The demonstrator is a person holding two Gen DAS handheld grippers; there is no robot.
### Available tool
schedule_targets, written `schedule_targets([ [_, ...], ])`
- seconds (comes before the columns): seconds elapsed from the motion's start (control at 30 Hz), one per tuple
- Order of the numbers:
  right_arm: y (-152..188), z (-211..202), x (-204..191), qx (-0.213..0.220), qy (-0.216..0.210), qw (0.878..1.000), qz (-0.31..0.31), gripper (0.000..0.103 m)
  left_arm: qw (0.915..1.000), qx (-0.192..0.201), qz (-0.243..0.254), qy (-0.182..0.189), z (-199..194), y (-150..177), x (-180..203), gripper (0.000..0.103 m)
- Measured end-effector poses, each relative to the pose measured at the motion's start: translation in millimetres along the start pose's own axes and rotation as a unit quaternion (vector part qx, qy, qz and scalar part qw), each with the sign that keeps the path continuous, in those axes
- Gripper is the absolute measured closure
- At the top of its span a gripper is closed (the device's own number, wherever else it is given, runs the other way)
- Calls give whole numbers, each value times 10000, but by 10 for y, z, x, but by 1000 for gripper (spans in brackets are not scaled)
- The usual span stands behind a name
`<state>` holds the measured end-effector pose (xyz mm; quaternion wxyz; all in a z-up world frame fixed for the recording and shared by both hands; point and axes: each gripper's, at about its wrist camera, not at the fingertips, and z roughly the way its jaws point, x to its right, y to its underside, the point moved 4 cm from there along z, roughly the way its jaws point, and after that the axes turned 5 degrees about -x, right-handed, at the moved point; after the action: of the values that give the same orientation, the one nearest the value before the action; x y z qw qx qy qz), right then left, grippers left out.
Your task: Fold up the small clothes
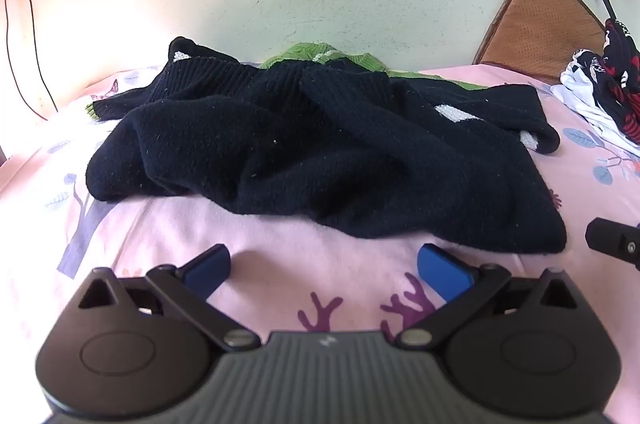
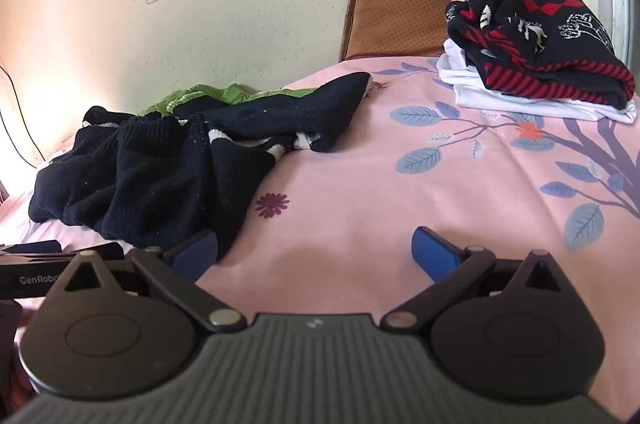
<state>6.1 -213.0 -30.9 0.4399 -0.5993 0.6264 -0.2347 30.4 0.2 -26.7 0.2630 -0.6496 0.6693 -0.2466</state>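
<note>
A crumpled dark navy knit sweater (image 1: 320, 152) with white stripes and green trim lies on the pink bedsheet (image 1: 280, 264). My left gripper (image 1: 324, 268) is open and empty, just short of the sweater's near hem. In the right wrist view the same sweater (image 2: 168, 168) lies to the left. My right gripper (image 2: 316, 252) is open and empty over bare sheet, its left fingertip (image 2: 196, 252) beside the sweater's near corner. Part of the right gripper (image 1: 616, 244) shows at the left wrist view's right edge.
A stack of folded clothes (image 2: 536, 60), black-red knit on white, sits at the bed's far right and also shows in the left wrist view (image 1: 608, 88). A brown cushioned headboard (image 2: 400, 0) leans against the pale wall. Cables hang at the far left (image 1: 20, 44).
</note>
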Motion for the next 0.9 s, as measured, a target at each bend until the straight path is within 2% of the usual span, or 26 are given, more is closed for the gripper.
schedule_targets([
  [0.1,0,0,0,19,-46,10000,53,0,9998,-15,39,192,12,-6,-69,0],
  [0.17,-1,4,-9,16,-41,10000,50,0,9996,159,89,220,-111,37,-37,0],
  [0.23,-4,10,-30,10,-33,10000,39,0,9989,171,218,366,-198,119,-101,0],
  [0.3,-28,-17,-46,-5,-11,10000,2,0,9976,264,339,542,-332,127,-240,5],
  [0.37,-25,-45,0,72,74,9999,66,19,9953,751,259,551,-629,89,-484,7],
  [0.4,-47,-84,16,188,78,9997,109,46,9936,984,168,522,-755,23,-638,7],
  [0.43,-97,-125,52,221,-5,9996,167,61,9924,1142,47,450,-834,-48,-776,5],
  [0.5,-172,-138,29,171,-403,9987,259,66,9908,1309,-280,183,-910,-288,-1117,5],
  [0.57,-339,-89,-167,161,-897,9957,144,66,9917,1206,-436,-7,-798,-533,-1344,7],
  [0.6,-412,-59,-295,197,-995,9948,-6,64,9923,1139,-474,-76,-698,-629,-1428,8],
  [0.67,-537,58,-595,152,-1162,9924,-362,55,9947,845,-592,-24,-428,-790,-1579,11],
  [0.7,-579,137,-730,74,-1242,9911,-481,44,9952,702,-685,48,-308,-809,-1619,14],
  [0.73,-622,248,-875,9,-1319,9896,-572,37,9952,575,-779,152,-200,-859,-1644,20],
  [0.8,-679,464,-1104,-163,-1391,9879,-670,31,9941,442,-935,337,7,-774,-1670,25],
  [0.83,-698,596,-1230,-296,-1454,9864,-711,29,9941,386,-942,366,70,-775,-1653,34],
  [0.87,-723,713,-1317,-397,-1502,9851,-741,28,9947,306,-893,402,143,-761,-1601,53],
  [0.9,-737,847,-1405,-480,-1515,9841,-796,28,9952,216,-836,450,198,-753,-1561,61],
])
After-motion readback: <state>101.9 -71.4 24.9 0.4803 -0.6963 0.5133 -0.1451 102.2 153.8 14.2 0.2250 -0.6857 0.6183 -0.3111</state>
